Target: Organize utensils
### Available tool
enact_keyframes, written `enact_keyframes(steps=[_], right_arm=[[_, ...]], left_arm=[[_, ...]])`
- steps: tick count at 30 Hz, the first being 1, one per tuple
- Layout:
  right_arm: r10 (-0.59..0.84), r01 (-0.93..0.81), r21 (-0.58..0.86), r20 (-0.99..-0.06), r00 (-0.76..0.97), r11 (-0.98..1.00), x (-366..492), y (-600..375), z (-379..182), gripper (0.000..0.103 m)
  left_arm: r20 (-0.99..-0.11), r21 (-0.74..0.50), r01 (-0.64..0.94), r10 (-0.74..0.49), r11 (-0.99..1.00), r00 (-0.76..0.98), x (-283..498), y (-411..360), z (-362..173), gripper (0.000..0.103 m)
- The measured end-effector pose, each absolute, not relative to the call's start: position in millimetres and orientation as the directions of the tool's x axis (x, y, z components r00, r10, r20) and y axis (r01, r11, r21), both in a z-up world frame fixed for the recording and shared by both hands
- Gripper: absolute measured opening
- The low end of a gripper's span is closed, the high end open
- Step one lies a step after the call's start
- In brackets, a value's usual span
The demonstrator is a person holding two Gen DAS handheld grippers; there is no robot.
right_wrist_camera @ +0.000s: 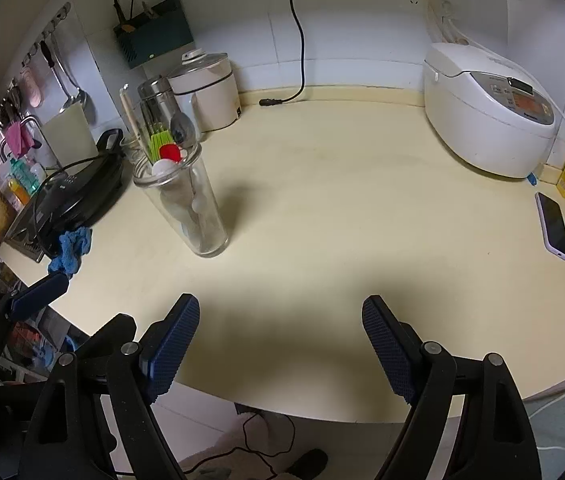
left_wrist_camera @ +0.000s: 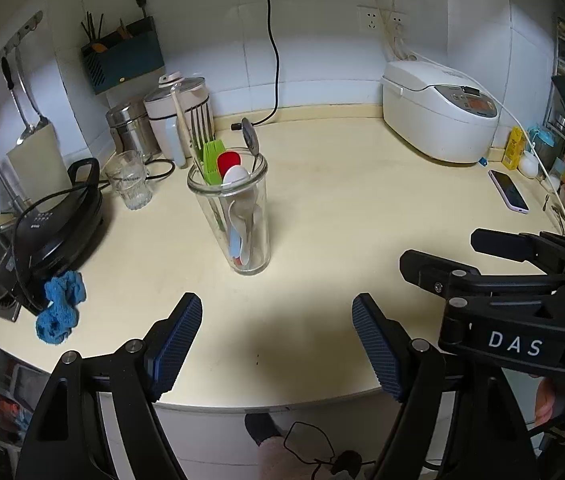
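A tall clear glass jar (left_wrist_camera: 238, 216) (right_wrist_camera: 186, 204) stands upright on the cream countertop (left_wrist_camera: 342, 208). Several utensils stick out of it: a red spoon (left_wrist_camera: 228, 162), a white spoon (left_wrist_camera: 236, 176), a green comb-like tool (left_wrist_camera: 213, 158) and a metal spoon (left_wrist_camera: 251, 138). My left gripper (left_wrist_camera: 276, 332) hovers open over the counter's front edge, short of the jar, nothing between its blue pads. My right gripper (right_wrist_camera: 280, 336) is open and empty too, to the right of the jar. In the left wrist view the right gripper (left_wrist_camera: 442, 256) shows at the right side.
Left of the jar are a black electric pan (left_wrist_camera: 58, 220), a blue cloth (left_wrist_camera: 60, 306) and a drinking glass (left_wrist_camera: 128, 180). Behind stand steel canisters (left_wrist_camera: 130, 124) and a white pot (left_wrist_camera: 180, 108). A rice cooker (left_wrist_camera: 438, 108), a phone (left_wrist_camera: 508, 191) and a cable lie at the right.
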State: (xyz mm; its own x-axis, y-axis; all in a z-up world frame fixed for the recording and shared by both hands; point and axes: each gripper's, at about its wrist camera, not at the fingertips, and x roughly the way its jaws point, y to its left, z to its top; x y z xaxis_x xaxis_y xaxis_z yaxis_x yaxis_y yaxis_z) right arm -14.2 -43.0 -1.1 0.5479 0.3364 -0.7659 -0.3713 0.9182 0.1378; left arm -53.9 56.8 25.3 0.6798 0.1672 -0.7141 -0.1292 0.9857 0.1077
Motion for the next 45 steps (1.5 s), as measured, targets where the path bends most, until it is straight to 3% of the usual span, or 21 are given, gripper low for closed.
enact_keyframes(steps=[36, 45], right_arm=[[0.325, -0.392, 0.127, -0.806, 0.494, 0.911, 6.7, -25.6, -19.1, 0.084], [0.333, -0.395, 0.14, -0.814, 0.476, 0.908, 15.7, -22.5, -24.9, 0.084]], left_arm=[[-0.751, 0.118, -0.14, 0.18, 0.983, 0.636, -36.1, 73.2, 7.6, 0.081], [-0.726, 0.151, -0.125, 0.196, 0.981, 0.66, -32.9, 74.7, 7.4, 0.08]])
